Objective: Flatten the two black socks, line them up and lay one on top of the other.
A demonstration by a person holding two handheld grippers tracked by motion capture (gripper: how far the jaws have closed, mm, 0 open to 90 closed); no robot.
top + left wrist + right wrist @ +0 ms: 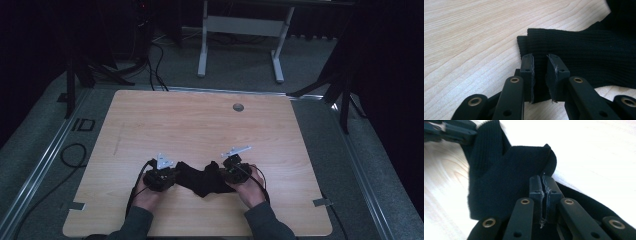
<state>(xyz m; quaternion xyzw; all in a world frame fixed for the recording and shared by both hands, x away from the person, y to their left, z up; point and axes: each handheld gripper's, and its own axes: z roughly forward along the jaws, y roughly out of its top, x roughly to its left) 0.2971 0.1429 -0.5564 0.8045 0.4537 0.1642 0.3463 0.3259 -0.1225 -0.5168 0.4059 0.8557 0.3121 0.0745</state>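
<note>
Handling black knit garment: soft, limp, light, likely to sag and stretch, so you grip ribbed edges. It lies on table, strung between both claws. Left gripper: jaws apart, ribbed hem between them, not pinched. Right gripper: jaws together, clamped on cloth fold. Count: one garment, two grippers, two hands
</note>
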